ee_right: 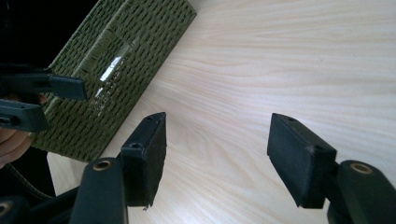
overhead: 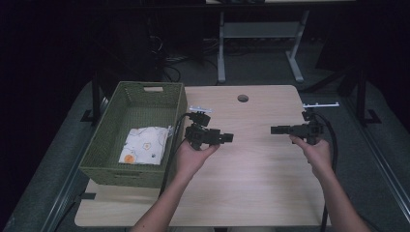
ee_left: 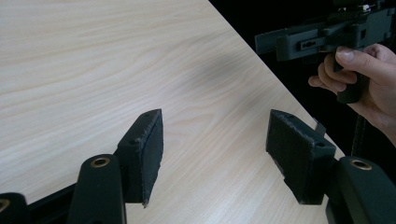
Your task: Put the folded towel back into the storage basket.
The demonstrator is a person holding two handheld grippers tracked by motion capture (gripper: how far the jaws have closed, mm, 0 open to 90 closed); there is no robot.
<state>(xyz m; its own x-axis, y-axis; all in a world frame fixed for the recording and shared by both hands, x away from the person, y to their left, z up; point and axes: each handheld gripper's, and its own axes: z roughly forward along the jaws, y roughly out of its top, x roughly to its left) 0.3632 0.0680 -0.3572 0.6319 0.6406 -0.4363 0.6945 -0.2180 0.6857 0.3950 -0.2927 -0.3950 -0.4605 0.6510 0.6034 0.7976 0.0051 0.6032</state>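
A dim room with dark floor and a desk frame in the background surrounds a pale wooden worktop (overhead: 251,164). Over its middle the left hand-held gripper (overhead: 227,138) points toward the centre, its jaws standing well apart with nothing but bare wood between the pads (ee_left: 152,154). The right hand-held gripper (overhead: 275,129) faces it from the other side, likewise open and empty, its pads (ee_right: 299,158) framing plain wood grain. Both are held level and low, aimed at each other, which looks like a resting or ready pose rather than a reach for anything.

Outward to the left, a green woven basket (overhead: 109,140) sits on the worktop's left edge, just beside the left hand. A folded white cloth (overhead: 144,145) with small printed figures lies flat on the basket floor, toward its near end. Judging by that, the cloth is already stowed, and the open, empty jaws fit a job done.
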